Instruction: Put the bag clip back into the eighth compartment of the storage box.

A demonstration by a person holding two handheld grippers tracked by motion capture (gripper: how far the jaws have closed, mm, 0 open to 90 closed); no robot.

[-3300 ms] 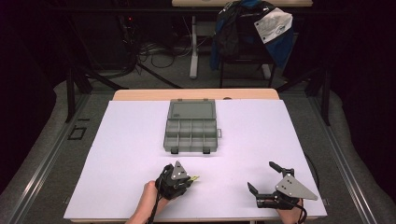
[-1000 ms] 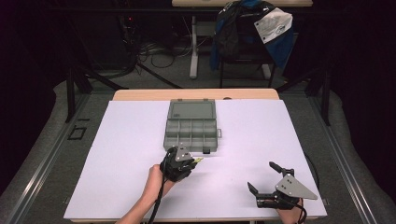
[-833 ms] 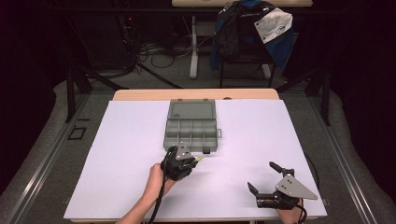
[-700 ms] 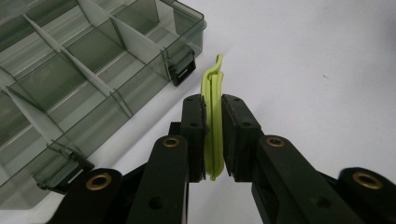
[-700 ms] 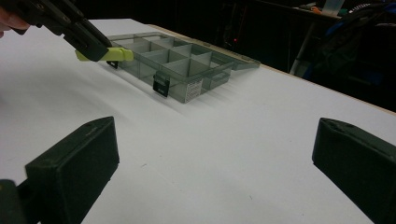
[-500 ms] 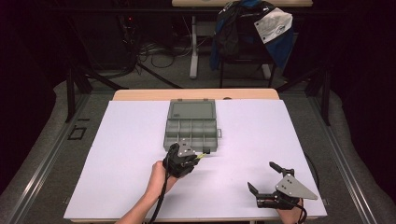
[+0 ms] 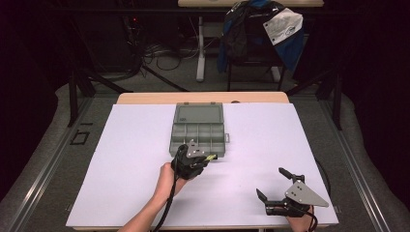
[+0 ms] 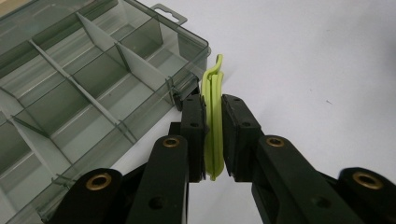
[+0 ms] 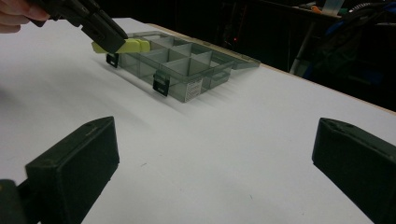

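The left gripper (image 8: 213, 135) is clamping a thin yellow-green clip (image 8: 213, 112) between its pads, holding it on edge, and is carrying it at the near right corner of the compartment box (image 7: 199, 131), which is lying open on the white table (image 7: 121, 159) with its lid folded back on the far side. Judging from the left gripper view, the pick-up is done and the drop is what is remaining: the clip is hanging just outside the box's right wall, not yet over any compartment, and the compartments in view are looking bare. The right gripper (image 7: 273, 189) is resting on the table well to the right of the box and nearer the person, its jaws standing wide apart with nothing between them. For room, the box's clear walls and thin dividers are standing up in the clip's path, so the clip probably needs lifting over the corner wall and its latch before being lowered into a cell. The table around the box is lying open on every side, and the near table edge is sitting well away from the box, so the left hand (image 7: 167, 178) is having plenty of space.
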